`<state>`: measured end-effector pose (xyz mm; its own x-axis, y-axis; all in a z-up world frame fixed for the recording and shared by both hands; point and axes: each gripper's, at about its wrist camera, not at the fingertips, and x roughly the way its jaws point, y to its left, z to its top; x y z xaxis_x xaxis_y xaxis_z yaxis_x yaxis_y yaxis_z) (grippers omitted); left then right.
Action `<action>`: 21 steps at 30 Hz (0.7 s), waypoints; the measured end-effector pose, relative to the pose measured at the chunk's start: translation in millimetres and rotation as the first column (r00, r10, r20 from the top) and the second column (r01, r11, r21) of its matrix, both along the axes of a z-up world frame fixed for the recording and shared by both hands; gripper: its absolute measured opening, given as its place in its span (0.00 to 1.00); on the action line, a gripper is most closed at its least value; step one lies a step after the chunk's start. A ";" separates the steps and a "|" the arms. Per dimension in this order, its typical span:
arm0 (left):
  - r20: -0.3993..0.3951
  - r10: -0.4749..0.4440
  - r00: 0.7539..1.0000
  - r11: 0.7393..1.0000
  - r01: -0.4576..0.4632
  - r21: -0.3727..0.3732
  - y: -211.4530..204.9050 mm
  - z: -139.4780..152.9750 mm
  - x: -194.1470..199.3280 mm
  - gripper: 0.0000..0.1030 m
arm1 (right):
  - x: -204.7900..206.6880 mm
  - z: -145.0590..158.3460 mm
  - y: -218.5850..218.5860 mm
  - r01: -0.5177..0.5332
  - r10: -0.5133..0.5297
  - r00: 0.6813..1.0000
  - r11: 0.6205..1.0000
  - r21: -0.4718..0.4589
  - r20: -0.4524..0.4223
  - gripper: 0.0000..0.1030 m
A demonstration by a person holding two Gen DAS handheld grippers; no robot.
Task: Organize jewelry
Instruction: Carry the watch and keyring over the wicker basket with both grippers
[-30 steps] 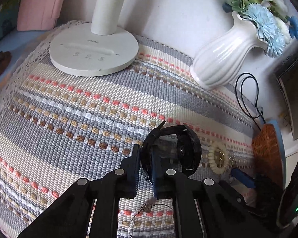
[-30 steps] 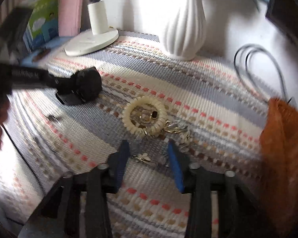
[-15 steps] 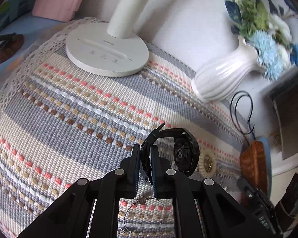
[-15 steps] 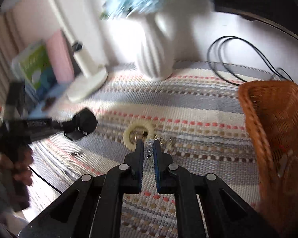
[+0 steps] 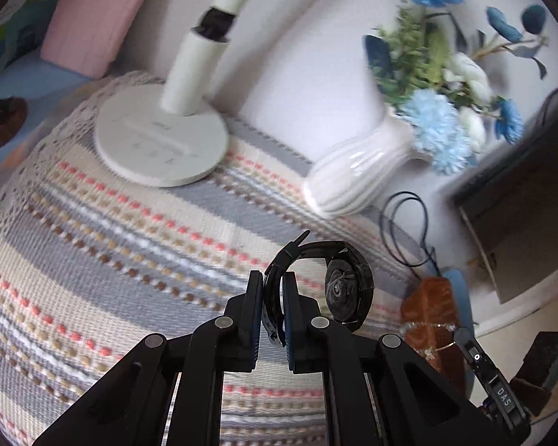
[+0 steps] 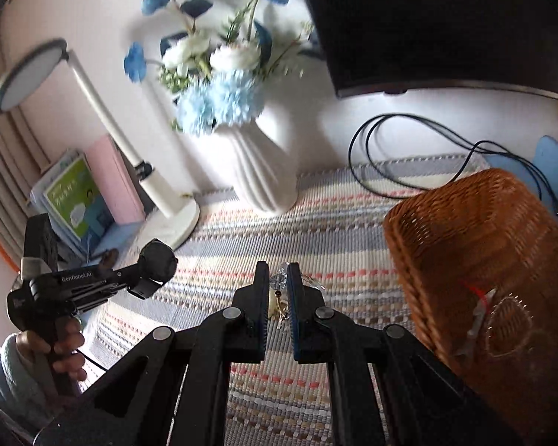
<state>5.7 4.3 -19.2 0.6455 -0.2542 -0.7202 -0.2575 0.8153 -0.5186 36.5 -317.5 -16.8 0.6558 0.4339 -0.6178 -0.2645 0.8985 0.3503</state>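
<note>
My left gripper [image 5: 271, 285] is shut on the strap of a black wristwatch [image 5: 348, 290], held above the striped woven cloth [image 5: 104, 260]. In the right wrist view the left gripper [image 6: 145, 278] shows at the left with the watch [image 6: 158, 260]. My right gripper [image 6: 278, 278] is shut on a small crystal and gold jewelry piece [image 6: 279, 293], lifted above the cloth [image 6: 316, 223], left of a brown wicker basket [image 6: 483, 260]. The basket [image 5: 433, 304] and a thin chain [image 5: 433, 325] under the right gripper show at the lower right of the left wrist view.
A white desk lamp [image 5: 163, 145] stands at the back left. A white ribbed vase [image 6: 260, 171] with blue flowers stands at the back middle. A black cable [image 6: 409, 156] loops behind the basket. Books [image 6: 82, 200] lean at the far left. A dark monitor [image 6: 446, 26] hangs behind.
Both grippers rose from the cloth. The right gripper closed on the jewelry piece and lifted it towards the basket. The left kept hold of the watch and lifted it.
</note>
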 end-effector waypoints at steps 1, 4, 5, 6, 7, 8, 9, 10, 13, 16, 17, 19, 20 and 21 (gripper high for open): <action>0.003 -0.011 1.000 1.000 0.011 -0.008 -5.4 1.3 3.4 0.10 | 0.2 2.5 -2.0 0.008 -0.008 1.000 1.000 -0.005 0.007 0.10; 0.022 -0.059 0.998 0.998 0.059 -0.022 -25.5 9.4 13.3 0.10 | -1.2 13.8 -10.8 0.037 -0.037 0.999 0.999 -0.006 0.040 0.10; 0.028 -0.073 0.997 0.997 0.073 -0.018 -31.6 12.1 16.0 0.10 | -2.0 18.2 -14.6 0.048 -0.048 0.998 0.999 -0.004 0.052 0.10; 0.035 -0.092 0.995 0.996 0.092 -0.012 -38.2 15.9 19.5 0.10 | -3.2 21.9 -17.6 0.060 -0.059 0.996 0.998 -0.005 0.064 0.10; 0.046 -0.119 0.992 0.993 0.119 -0.003 -47.3 21.3 23.1 0.10 | -4.9 26.7 -21.4 0.074 -0.073 0.994 0.997 -0.008 0.079 0.10; 0.052 -0.136 0.989 0.991 0.136 0.002 -52.7 24.5 25.5 0.10 | -6.2 29.9 -24.4 0.085 -0.084 0.992 0.996 -0.011 0.089 0.10; 0.062 -0.159 0.985 0.987 0.159 0.009 -60.9 29.8 29.0 0.10 | -8.1 33.9 -29.0 0.102 -0.100 0.990 0.995 -0.014 0.101 0.10; 0.069 -0.172 0.983 0.985 0.172 0.014 -66.4 32.7 32.3 0.11 | -9.3 36.6 -32.7 0.114 -0.112 0.988 0.993 -0.015 0.107 0.10; 0.097 -0.228 0.969 0.974 0.225 0.035 -88.3 46.1 42.8 0.11 | -14.9 42.9 -44.7 0.161 -0.157 0.980 0.987 -0.023 0.120 0.10; 0.129 -0.295 0.947 0.955 0.290 0.052 -112.6 59.4 50.7 0.11 | -22.9 46.6 -55.0 0.197 -0.189 0.972 0.980 -0.041 0.143 0.10; 0.139 -0.316 0.939 0.949 0.311 0.058 -121.5 63.5 53.9 0.11 | -25.8 47.0 -59.8 0.209 -0.201 0.969 0.977 -0.041 0.145 0.10; 0.154 -0.356 0.922 0.934 0.350 0.063 -139.4 70.0 60.6 0.11 | -31.6 46.3 -69.7 0.239 -0.231 0.962 0.970 -0.043 0.146 0.10; 0.160 -0.383 0.910 0.924 0.378 0.063 -151.0 73.2 65.0 0.11 | -34.7 45.5 -75.4 0.257 -0.248 0.958 0.965 -0.044 0.145 0.10; 0.164 -0.400 0.902 0.916 0.395 0.063 -159.4 74.9 67.9 0.11 | -36.6 44.6 -80.1 0.272 -0.263 0.954 0.961 -0.045 0.145 0.10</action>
<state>73.6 -155.1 55.7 0.6079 -0.4970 -0.6193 0.1811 0.8461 -0.5012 -0.1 -397.6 27.8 0.8223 0.1938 -0.5351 -0.0523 0.9620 0.2679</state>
